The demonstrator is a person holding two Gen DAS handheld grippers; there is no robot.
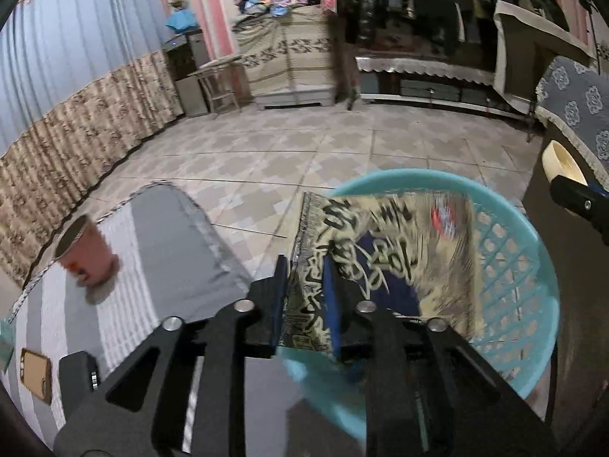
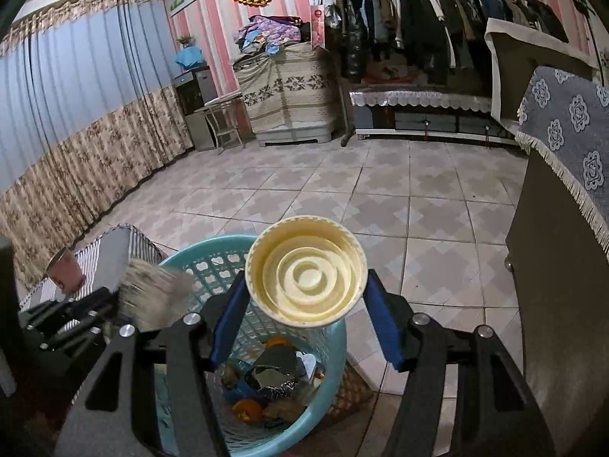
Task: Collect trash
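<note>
My left gripper (image 1: pixel 304 274) is shut on a beige printed wrapper (image 1: pixel 384 251) and holds it over the teal plastic basket (image 1: pixel 525 274). The wrapper also shows blurred in the right wrist view (image 2: pixel 152 293). My right gripper (image 2: pixel 304 304) is shut on a cream plastic cup (image 2: pixel 304 270), bottom facing the camera, above the teal plastic basket (image 2: pixel 182 262), which holds several pieces of trash (image 2: pixel 270 381). The cup also shows at the right edge of the left wrist view (image 1: pixel 563 163). A pink paper cup (image 1: pixel 85 251) stands on a grey striped cloth (image 1: pixel 160 251).
A dark cabinet (image 2: pixel 552 304) with a blue patterned cloth (image 2: pixel 571 122) stands close on the right. Tiled floor (image 2: pixel 342 190) stretches ahead to a covered chest (image 2: pixel 285 91), a clothes rack (image 2: pixel 437 26) and curtains (image 2: pixel 76 133) on the left. A brown phone-like object (image 1: pixel 36 379) lies on the striped cloth.
</note>
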